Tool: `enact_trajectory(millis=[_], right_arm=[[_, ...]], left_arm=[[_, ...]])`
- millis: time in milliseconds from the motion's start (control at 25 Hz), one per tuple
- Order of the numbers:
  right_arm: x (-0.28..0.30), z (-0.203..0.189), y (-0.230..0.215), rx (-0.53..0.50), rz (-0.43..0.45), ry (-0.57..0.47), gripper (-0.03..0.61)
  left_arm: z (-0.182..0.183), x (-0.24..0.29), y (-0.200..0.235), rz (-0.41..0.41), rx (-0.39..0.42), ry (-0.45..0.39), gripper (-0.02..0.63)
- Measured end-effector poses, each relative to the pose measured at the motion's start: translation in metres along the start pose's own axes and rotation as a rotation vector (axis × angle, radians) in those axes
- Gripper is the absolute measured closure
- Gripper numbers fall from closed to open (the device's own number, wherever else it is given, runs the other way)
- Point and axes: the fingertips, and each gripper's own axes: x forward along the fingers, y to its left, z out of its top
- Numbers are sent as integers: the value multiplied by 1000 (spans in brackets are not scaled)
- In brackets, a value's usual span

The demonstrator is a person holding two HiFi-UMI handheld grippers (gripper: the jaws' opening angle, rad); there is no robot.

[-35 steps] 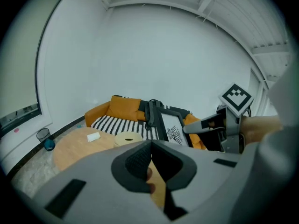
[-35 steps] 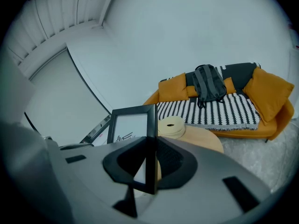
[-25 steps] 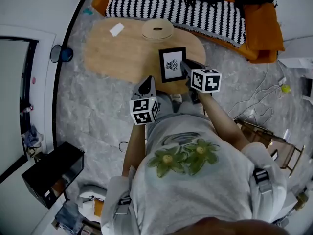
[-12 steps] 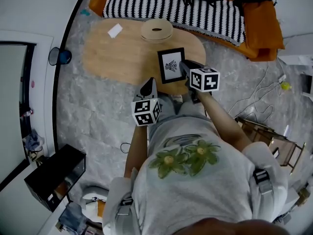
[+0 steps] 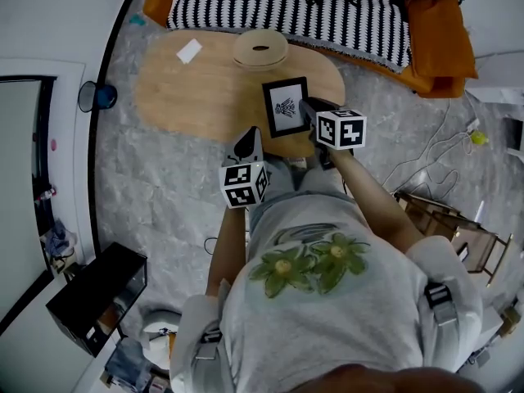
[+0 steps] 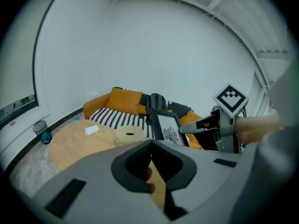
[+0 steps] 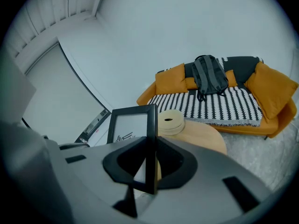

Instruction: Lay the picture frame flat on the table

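Note:
The black picture frame (image 5: 286, 107) with a white print stands nearly upright over the near right part of the oval wooden table (image 5: 196, 88), its face toward me. My right gripper (image 5: 308, 106) is shut on the frame's right edge. In the right gripper view that edge (image 7: 150, 125) runs straight between the jaws (image 7: 150, 147). My left gripper (image 5: 248, 133) hovers at the table's near edge, left of the frame, shut with nothing in it (image 6: 152, 144). The left gripper view shows the frame (image 6: 169, 130) and the right gripper (image 6: 188, 129) ahead.
A round wooden disc (image 5: 260, 49) and a white card (image 5: 189, 51) lie at the table's far side. Behind it stands an orange sofa with a striped cover (image 5: 286, 6) and a backpack (image 7: 209, 77). A blue cup (image 5: 97, 97) sits on the floor at the left.
The right gripper has sunk slightly toward the table with the frame still in it. The left gripper has kept its place.

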Motion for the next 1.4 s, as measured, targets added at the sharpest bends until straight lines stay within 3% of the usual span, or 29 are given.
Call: enact_trajectory(millis=[1400], right_arm=[[56,-23,-30,58,-56,131,506]], left_arm=[[-6,33,24,-7,-32,97,598]])
